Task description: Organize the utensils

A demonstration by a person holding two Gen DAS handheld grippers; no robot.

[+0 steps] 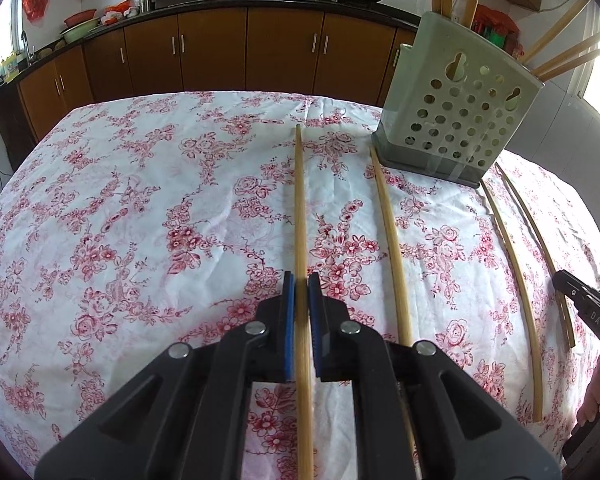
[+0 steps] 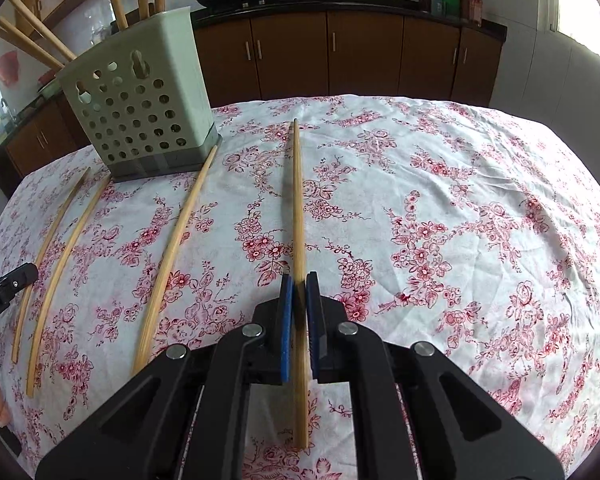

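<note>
A: Left gripper (image 1: 301, 280): clenched on one bamboo chopstick (image 1: 299, 200), blue pads (image 1: 288, 320) pressing both sides. Right gripper (image 2: 299, 280): clenched likewise on its own chopstick (image 2: 297, 200).

B: Orientation?

A: Each held stick runs lengthwise straight out from its gripper, far tip toward the cupboards (image 1: 220, 48), low over the flowered cloth (image 1: 120, 220). Loose chopsticks (image 2: 168, 260) lie on the cloth between the two grippers, roughly parallel, far ends toward the holder.

B: Holder?

A: Pale green perforated chopstick holder (image 1: 460, 108), upright on the counter (image 2: 480, 180), several sticks standing inside, leaning outward.

B: Lettering?

A: "DAS" on the right gripper's side, seen from the left; "GenRobot.AI", I think, on the left gripper's side. Small; partly cut off.
</note>
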